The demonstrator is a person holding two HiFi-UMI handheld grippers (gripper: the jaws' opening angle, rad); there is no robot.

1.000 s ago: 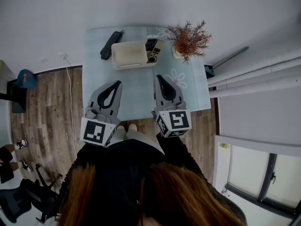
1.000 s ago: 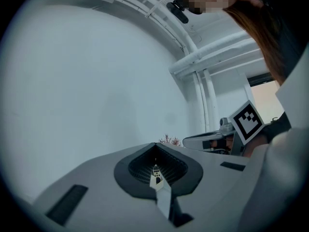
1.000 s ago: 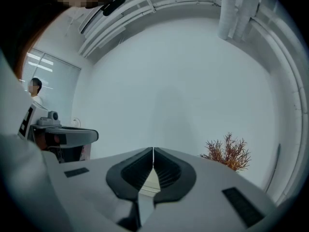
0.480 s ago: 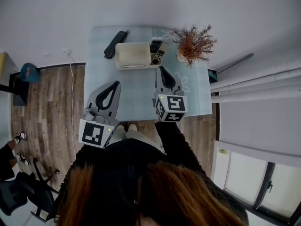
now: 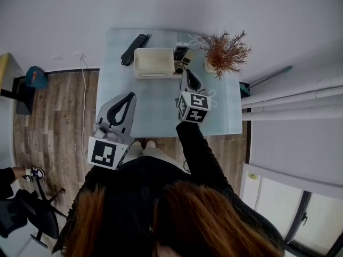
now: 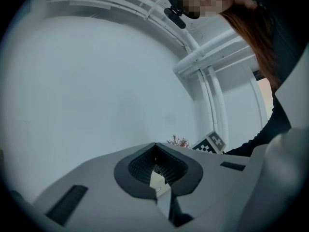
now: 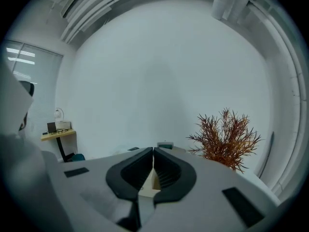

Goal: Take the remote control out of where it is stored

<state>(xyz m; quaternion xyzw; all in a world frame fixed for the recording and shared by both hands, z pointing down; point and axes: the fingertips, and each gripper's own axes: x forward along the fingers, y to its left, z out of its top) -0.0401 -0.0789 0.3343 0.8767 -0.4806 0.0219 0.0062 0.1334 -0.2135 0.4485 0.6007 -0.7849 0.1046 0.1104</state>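
Note:
A cream storage box (image 5: 154,63) stands at the back of the pale blue table (image 5: 153,103). In its right end compartment a grey remote control (image 5: 184,59) stands upright beside a darker one. My right gripper (image 5: 186,72) is shut and empty, its tips just short of that compartment. In the right gripper view only the top of the stored remotes (image 7: 165,145) shows over the shut right gripper (image 7: 153,150). My left gripper (image 5: 132,95) hangs shut and empty over the table's front left part; the left gripper (image 6: 155,145) points at the wall.
A black remote (image 5: 134,49) lies on the table left of the box. A dried reddish plant (image 5: 225,51) in a pot stands right of the box, close to my right gripper. White pipes (image 5: 292,98) run along the right. A cable (image 5: 83,90) hangs down at the table's left.
My right gripper has moved forward across the table, from the front edge up to the box's right end. The left gripper has stayed about where it was.

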